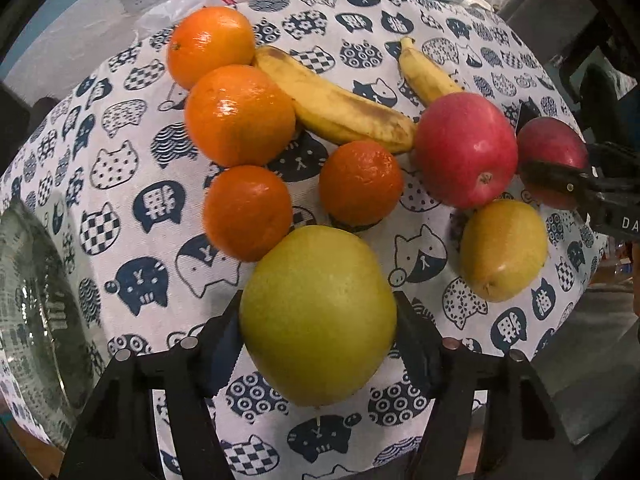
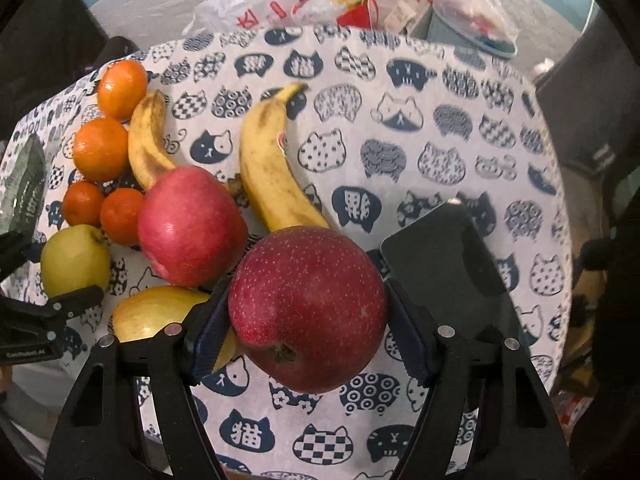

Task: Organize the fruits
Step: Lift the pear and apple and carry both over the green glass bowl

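My left gripper (image 1: 318, 320) is shut on a large green pear (image 1: 318, 316), held just above the cat-print cloth (image 1: 132, 208). My right gripper (image 2: 306, 312) is shut on a dark red apple (image 2: 306, 308); that apple also shows at the right of the left wrist view (image 1: 550, 148). On the cloth lie several oranges (image 1: 240, 116), two bananas (image 1: 332, 108) (image 2: 268, 168), a lighter red apple (image 1: 466, 148) (image 2: 188, 224) and a yellow pear (image 1: 502, 250) (image 2: 156, 312). The green pear shows in the right wrist view (image 2: 74, 260).
A glass bowl (image 1: 32, 320) stands at the cloth's left edge. A dark phone (image 2: 448, 264) lies on the cloth right of the dark apple. Plastic bags (image 2: 248, 4), a red packet and wall sockets sit behind the table.
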`<state>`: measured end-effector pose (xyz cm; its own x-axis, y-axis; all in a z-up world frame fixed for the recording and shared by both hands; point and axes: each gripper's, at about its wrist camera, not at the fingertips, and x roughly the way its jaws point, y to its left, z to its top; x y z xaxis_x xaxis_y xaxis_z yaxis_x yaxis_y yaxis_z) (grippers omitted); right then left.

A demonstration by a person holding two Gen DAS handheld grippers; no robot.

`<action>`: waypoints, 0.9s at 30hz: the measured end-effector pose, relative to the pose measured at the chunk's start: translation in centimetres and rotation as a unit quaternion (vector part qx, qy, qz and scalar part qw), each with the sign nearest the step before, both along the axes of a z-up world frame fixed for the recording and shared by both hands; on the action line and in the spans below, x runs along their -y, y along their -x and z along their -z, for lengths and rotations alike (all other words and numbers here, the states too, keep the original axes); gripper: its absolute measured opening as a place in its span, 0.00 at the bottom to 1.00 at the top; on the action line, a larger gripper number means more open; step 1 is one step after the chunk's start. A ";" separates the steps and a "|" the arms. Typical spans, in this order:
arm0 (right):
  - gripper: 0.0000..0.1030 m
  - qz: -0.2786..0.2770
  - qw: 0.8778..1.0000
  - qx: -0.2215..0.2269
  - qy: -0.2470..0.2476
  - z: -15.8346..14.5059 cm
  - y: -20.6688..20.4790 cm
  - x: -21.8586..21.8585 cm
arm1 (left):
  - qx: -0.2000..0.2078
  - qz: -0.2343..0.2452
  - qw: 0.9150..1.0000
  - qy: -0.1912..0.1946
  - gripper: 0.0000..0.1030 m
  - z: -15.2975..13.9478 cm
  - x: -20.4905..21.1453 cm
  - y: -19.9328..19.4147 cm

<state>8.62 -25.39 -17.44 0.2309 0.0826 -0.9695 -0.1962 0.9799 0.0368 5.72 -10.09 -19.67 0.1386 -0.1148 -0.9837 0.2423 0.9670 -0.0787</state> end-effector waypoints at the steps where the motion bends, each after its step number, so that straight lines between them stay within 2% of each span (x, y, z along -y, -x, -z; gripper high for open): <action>1: 0.71 -0.003 1.000 0.007 0.003 -0.4 0.3 -0.4 | 0.005 -0.001 1.000 0.000 0.68 -0.3 0.0 0.1; 7: 0.71 -0.020 0.999 0.039 0.008 -3.1 1.5 -1.6 | 0.041 -0.008 0.999 -0.002 0.68 -2.9 -1.1 0.6; 9: 0.71 -0.023 0.999 0.048 0.002 -2.9 0.7 -1.2 | 0.048 -0.015 0.999 0.003 0.68 -4.0 -2.7 0.6; 12: 0.71 -0.030 0.997 0.067 -0.008 -4.4 1.0 -1.9 | 0.062 -0.019 0.998 0.003 0.68 -5.3 -3.3 1.0; 20: 0.71 -0.066 0.991 0.113 -0.031 -7.8 1.4 -5.7 | 0.101 -0.043 0.994 0.008 0.68 -9.0 -7.6 2.6; 27: 0.71 -0.102 0.985 0.128 -0.053 -9.4 1.6 -9.7 | 0.133 -0.060 0.989 0.001 0.68 -11.3 -10.5 3.9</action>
